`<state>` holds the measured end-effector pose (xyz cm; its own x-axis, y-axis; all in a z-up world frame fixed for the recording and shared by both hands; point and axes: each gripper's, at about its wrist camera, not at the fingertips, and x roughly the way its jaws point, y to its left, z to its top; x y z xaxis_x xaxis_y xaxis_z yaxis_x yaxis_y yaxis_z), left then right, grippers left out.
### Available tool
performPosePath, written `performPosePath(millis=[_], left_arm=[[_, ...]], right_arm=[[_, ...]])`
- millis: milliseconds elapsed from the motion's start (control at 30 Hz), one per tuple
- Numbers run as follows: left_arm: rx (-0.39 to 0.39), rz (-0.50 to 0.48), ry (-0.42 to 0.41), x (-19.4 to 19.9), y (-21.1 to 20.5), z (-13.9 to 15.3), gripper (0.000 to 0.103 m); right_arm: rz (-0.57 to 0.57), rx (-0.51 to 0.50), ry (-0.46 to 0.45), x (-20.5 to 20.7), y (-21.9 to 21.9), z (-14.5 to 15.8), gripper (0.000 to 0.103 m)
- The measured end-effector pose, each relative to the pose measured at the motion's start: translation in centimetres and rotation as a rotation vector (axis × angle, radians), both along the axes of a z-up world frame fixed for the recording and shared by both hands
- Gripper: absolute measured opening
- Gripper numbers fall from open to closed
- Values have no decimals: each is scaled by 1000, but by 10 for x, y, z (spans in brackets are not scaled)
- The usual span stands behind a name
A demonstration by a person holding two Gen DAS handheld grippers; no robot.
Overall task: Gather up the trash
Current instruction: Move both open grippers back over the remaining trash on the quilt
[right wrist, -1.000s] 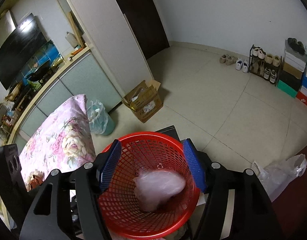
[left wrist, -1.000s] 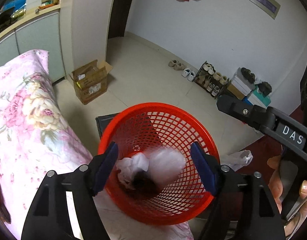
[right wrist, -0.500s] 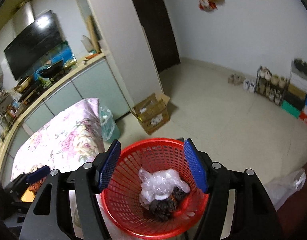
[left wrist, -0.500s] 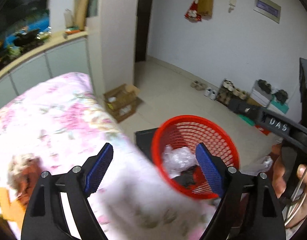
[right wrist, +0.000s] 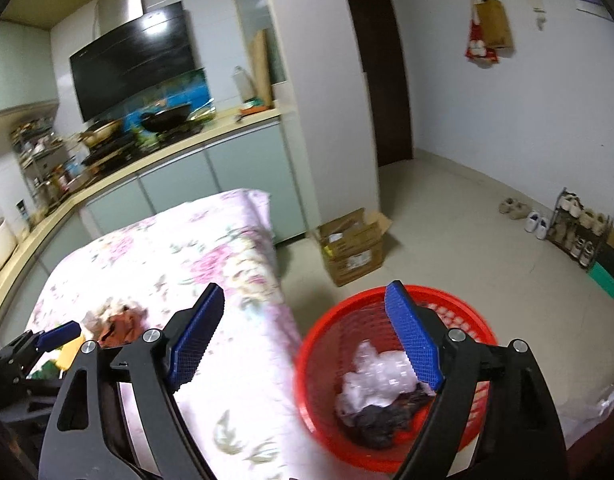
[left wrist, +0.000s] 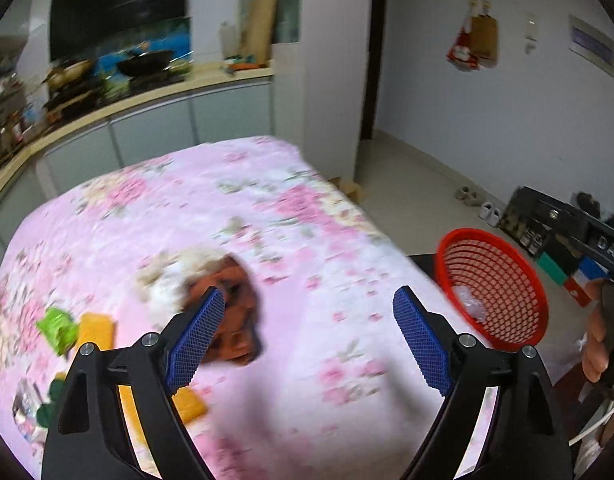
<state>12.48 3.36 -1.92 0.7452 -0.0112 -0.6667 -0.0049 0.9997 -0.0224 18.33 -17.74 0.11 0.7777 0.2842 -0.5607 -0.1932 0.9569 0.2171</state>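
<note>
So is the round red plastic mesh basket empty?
No, the round red plastic mesh basket already holds a crumpled clear plastic bag and some dark scraps.

Red mesh basket [right wrist: 391,380] upright at 5 o'clock, holding crumpled clear plastic [right wrist: 381,380] over a dark wad [right wrist: 387,420], green wrapper [left wrist: 59,330] on floral bed at 9 o'clock

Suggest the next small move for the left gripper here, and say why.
Probably lower the left gripper toward the crumpled brown and white scrap on the pink floral cloth. Its jaws have just been opening and are empty, the scrap lies near the left pad, and the red mesh basket already holds clear plastic.
</note>
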Motion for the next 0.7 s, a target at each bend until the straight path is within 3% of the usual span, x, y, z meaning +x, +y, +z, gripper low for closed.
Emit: performPosePath(millis=[700], left_arm=[[-129, 375, 47, -70, 162, -12, 84]], right_arm=[[209, 4, 104, -4, 84, -21, 80]])
